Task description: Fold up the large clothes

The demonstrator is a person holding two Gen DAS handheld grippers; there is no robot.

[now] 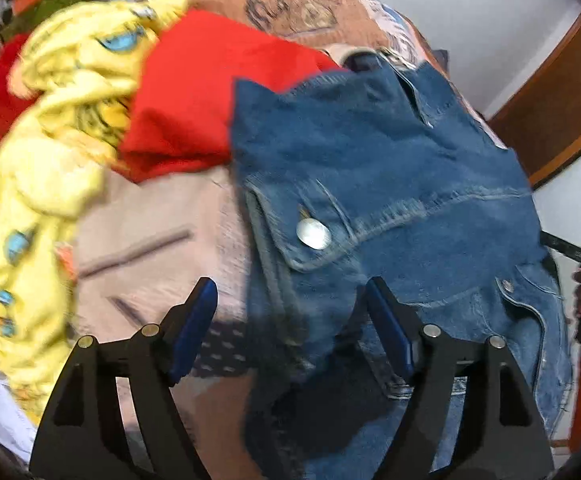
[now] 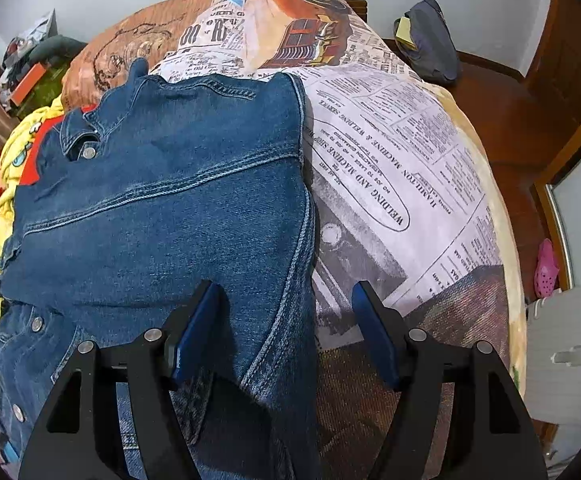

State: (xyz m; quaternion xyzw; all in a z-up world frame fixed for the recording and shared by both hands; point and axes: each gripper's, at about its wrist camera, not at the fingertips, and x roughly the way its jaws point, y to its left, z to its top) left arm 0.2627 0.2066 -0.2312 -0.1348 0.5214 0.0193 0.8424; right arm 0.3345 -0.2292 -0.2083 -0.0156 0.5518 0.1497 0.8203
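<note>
Blue-padded left tongs [image 1: 290, 320] sit spread wide, nothing pinched, w/ the denim jacket's [image 1: 390, 184] left edge running between the pads; its buttoned pocket flap lies just ahead of them. Beige garment [image 1: 150, 240] shows under & left of the left pad, a dark dotted cloth [image 1: 222, 346] just beside that pad. Further ahead-left: red garment [image 1: 194, 96], then a yellow printed garment [image 1: 50, 152], both blurred.

Right tongs [image 2: 284, 328] also spread wide, empty. Denim jacket [image 2: 162, 200] lies mostly flat on the bed, spread ahead & to the left of these tongs; its right side seam runs between the pads. Newspaper-print bedspread [image 2: 410, 168] is bare ahead-right. Dark bag [image 2: 430, 40] rests far ahead-right, off the bed; pink shoe [image 2: 546, 268] far right.
</note>
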